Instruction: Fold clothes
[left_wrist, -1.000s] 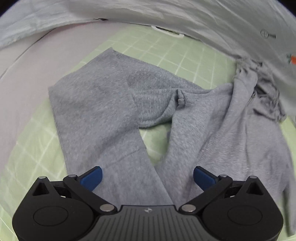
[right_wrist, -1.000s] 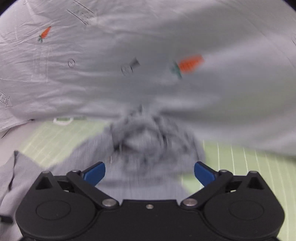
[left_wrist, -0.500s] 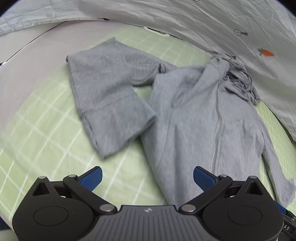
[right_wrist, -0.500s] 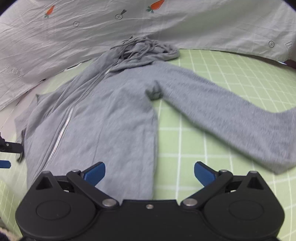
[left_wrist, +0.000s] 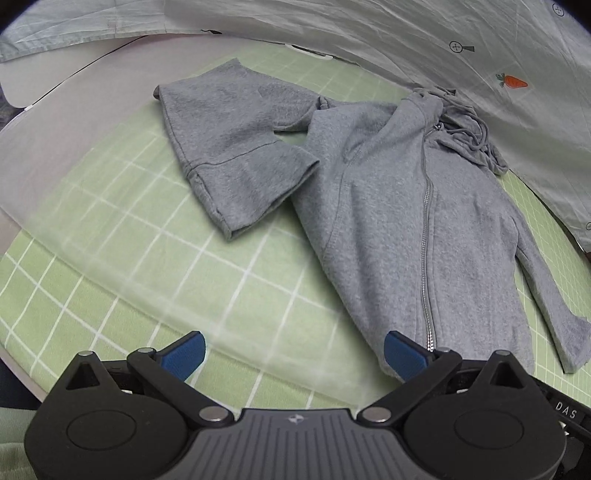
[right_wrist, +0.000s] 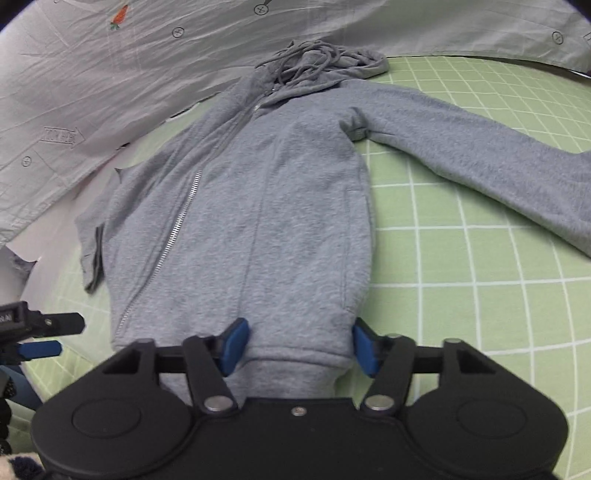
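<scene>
Fleece hoodie (right_wrist: 258, 206) lies flat, zipped, ahead of both grippers on the checked mat (left_wrist: 147, 266): soft, limp, light, best pinched at hem or cuffs. Right gripper (right_wrist: 297, 349) fingers straddle the hem, spread; left gripper (left_wrist: 295, 354) is spread, empty. Half a second earlier, the right gripper stood wider and farther back.

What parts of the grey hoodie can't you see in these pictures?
- Right wrist view: the hoodie hem's middle is hidden behind the right gripper.
- Right wrist view: the long sleeve end is cut off by the picture's right edge.
- Left wrist view: the hem corner sits behind the left gripper finger.
- Both views: the hood's inside is bunched under its drawstrings.
</scene>
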